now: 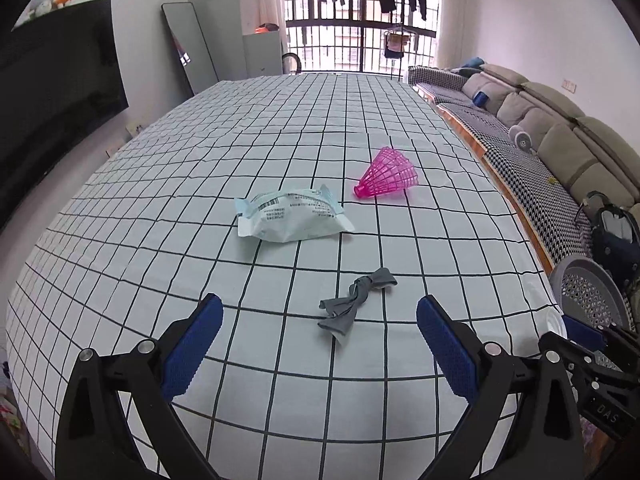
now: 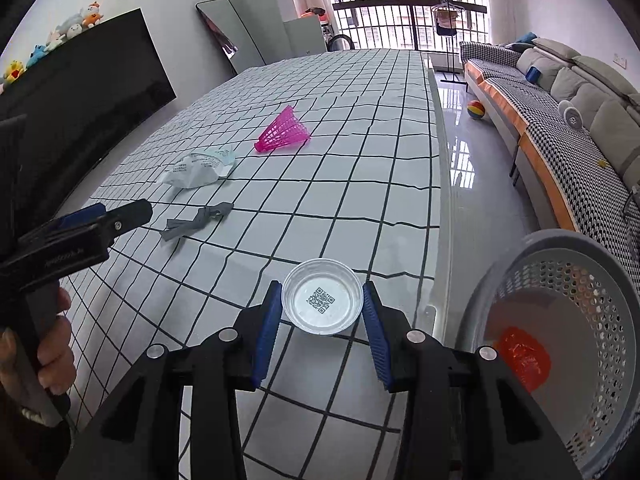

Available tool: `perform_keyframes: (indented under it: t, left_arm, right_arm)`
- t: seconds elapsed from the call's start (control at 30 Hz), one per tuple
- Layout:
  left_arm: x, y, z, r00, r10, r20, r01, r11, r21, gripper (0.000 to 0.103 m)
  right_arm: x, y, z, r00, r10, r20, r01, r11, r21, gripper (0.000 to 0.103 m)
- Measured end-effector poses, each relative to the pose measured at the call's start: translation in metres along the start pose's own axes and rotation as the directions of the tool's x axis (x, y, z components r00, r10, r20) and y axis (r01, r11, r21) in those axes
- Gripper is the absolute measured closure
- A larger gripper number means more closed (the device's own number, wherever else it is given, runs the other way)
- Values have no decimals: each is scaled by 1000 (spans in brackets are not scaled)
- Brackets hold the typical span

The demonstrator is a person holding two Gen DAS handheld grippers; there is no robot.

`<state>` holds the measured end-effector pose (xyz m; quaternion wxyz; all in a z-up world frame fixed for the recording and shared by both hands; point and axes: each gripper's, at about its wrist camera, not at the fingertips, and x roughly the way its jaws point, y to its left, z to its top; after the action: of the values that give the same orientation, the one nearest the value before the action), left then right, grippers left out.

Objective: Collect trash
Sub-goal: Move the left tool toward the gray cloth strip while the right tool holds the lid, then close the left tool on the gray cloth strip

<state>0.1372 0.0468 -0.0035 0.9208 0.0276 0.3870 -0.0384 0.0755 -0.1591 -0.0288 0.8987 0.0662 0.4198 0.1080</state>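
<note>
1. Cup (image 2: 322, 302), a shallow clear plastic one with a QR code on its base, sits pinched by its rim between the right gripper (image 2: 323, 318) pads, near the table (image 2: 360, 184) edge beside the grey basket (image 2: 592, 292)
2. Probably light, thin-walled and slippery; squeezing harder may buckle it
3. Left gripper (image 1: 320, 344) hangs spread wide and empty above the grey cloth scrap (image 1: 356, 300), which looks soft and limp, best pinched at its knotted middle

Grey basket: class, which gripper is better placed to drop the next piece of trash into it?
The right gripper. Its jaws already grip the clear plastic cup, and the grey basket sits just beside it past the table edge. The left gripper is open and empty, above the grey wrapper scrap.
</note>
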Motion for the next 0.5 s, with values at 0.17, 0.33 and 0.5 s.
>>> perform_keyframes:
  t: [0.17,0.33,0.5]
  left_arm:
    - [21,-8,6,999,-6,-35,7,999,41,7]
    - [46,-15,3,997,6,-81,0,997,81,7]
    - [61,-15,1,994,5,-108,4,997,78,8]
  right_arm:
    - [-15,-11,-9,1000,1,14,-2,999,34,64]
    - [-24,-18,-12,1000,-4,25,2,999,53,64]
    - [-28,-20,-12,1000,-2,29,0,998,58,64]
